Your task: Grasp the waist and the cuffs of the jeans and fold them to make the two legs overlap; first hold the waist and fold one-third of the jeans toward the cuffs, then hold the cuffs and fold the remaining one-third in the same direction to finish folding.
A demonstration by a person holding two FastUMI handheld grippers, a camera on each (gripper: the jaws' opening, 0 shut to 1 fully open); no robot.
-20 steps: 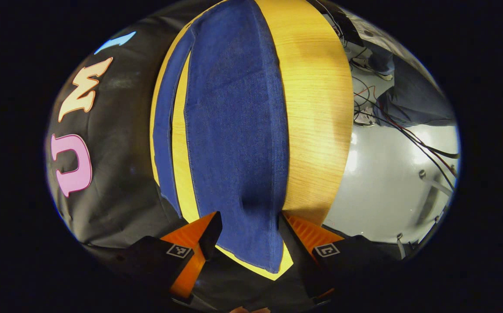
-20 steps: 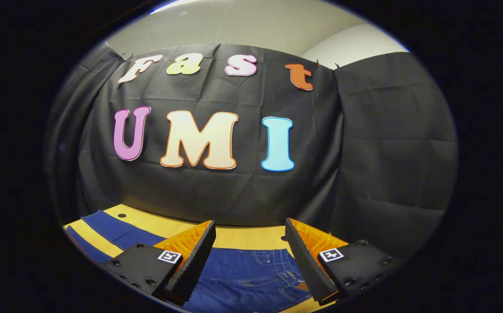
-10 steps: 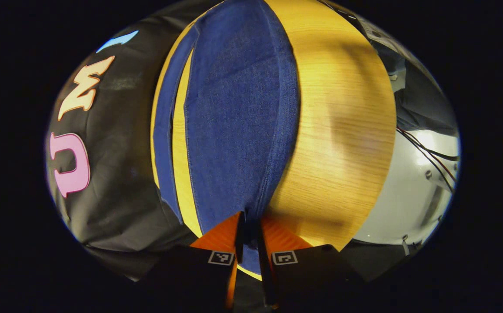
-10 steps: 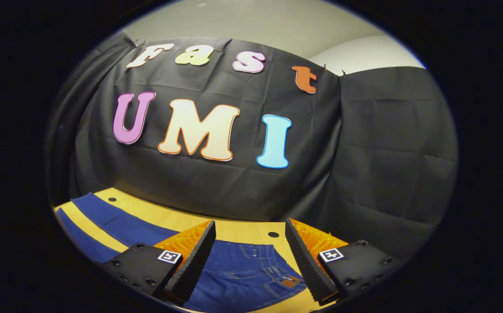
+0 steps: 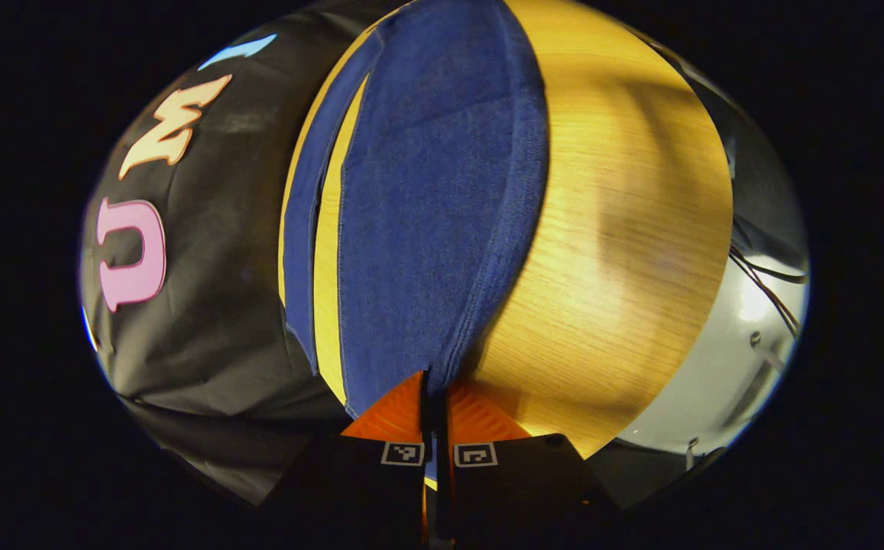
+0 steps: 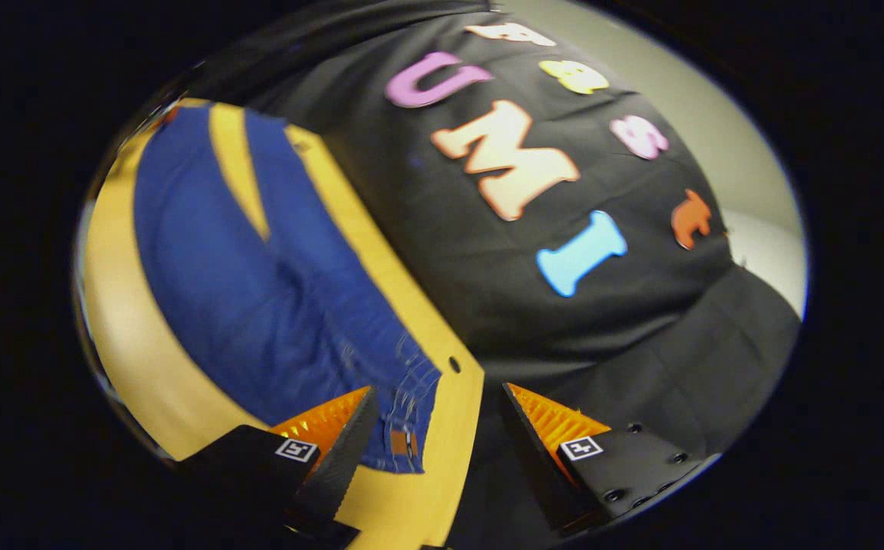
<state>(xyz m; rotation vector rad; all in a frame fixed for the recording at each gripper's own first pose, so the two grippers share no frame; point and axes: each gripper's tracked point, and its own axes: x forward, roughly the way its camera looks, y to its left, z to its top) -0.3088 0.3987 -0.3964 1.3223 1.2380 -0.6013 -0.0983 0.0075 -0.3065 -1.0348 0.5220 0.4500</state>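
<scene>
Left gripper view: the left gripper (image 5: 435, 397) is clamped with both fingers on the cuff end of the blue jeans (image 5: 434, 198), which lie spread lengthwise on the wooden table (image 5: 625, 229). Right gripper view: the right gripper (image 6: 435, 416) hangs with fingers spread beside the jeans' waist (image 6: 409, 397), legs parted.

Matt denim jeans (image 5: 426, 198), smooth wood-grain table (image 5: 625, 229), glossy floor (image 5: 747, 359)

Jeans (image 5: 426, 198) lay flat on the table (image 5: 625, 229), legs side by side, booth wall behind. Left gripper (image 5: 435, 397) sat at a leg's end; right gripper (image 6: 442, 428) beside the waist (image 6: 411, 397).
</scene>
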